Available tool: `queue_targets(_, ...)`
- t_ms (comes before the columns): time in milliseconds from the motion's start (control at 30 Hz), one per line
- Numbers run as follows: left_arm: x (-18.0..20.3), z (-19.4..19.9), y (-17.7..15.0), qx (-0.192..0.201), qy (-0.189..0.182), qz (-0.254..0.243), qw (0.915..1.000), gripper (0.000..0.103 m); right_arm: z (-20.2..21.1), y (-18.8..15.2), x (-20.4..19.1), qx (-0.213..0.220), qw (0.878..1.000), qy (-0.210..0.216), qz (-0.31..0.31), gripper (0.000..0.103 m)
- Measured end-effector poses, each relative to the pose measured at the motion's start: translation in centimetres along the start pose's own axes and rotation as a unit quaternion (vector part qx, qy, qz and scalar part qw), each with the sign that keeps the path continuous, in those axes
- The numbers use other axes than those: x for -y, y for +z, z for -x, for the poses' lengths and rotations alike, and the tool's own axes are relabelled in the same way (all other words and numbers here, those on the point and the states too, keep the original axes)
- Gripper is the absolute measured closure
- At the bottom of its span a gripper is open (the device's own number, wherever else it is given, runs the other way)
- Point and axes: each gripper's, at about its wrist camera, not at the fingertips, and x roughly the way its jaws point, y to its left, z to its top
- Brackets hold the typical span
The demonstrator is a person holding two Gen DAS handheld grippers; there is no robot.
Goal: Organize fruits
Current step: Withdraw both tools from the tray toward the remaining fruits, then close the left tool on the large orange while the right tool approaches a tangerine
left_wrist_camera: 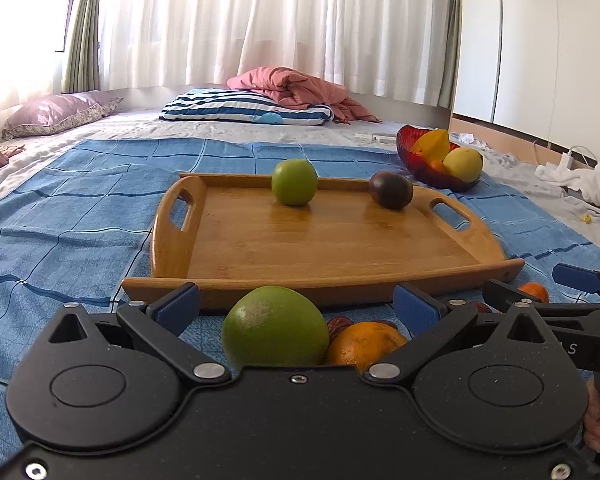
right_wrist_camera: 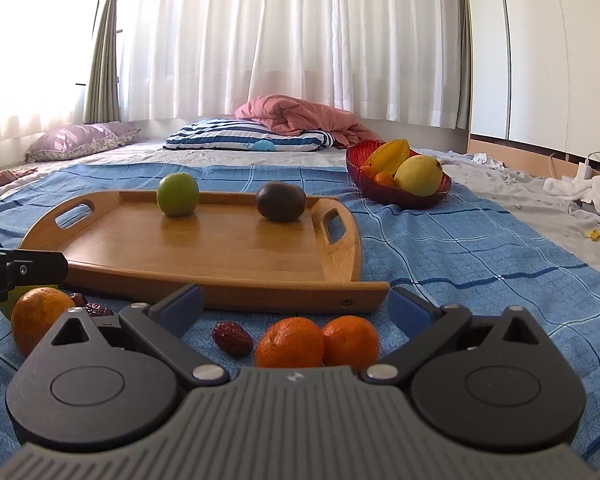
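Both my grippers spread wide, left gripper point(left_wrist_camera: 296, 308) around green fruit point(left_wrist_camera: 275, 333), right gripper point(right_wrist_camera: 294, 306) around two tangerines point(right_wrist_camera: 318, 342), near tray point(right_wrist_camera: 204, 248).

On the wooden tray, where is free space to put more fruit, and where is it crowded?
The wooden tray is bare across its front and middle, between both handles. Only its far edge is occupied, by the green fruit and the dark fruit. It is crowded on the blue cloth before the tray, around the oranges.
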Motion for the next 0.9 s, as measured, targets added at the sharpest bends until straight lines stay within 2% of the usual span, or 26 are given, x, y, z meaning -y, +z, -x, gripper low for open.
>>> queue_targets(200, -0.2, 0.4, -1.1, 0.020, 0.001, 0.005, 0.9998, 0.000, -0.5, -0.5, 0.1, -0.003, 1.000, 0.000, -0.012, 0.000)
queue_targets(500, -0.4, 0.4, -1.9, 0.025, 0.000, 0.011, 0.9996, 0.000, -0.7, -1.2, 0.4, -0.003, 1.000, -0.006, -0.029, 0.000)
queue_targets(900, -0.6, 1.0, -2.3, 0.025, -0.005, 0.022, 0.9994, 0.000, -1.1, -1.5, -0.5, -0.005, 1.000, -0.020, -0.003, 0.000)
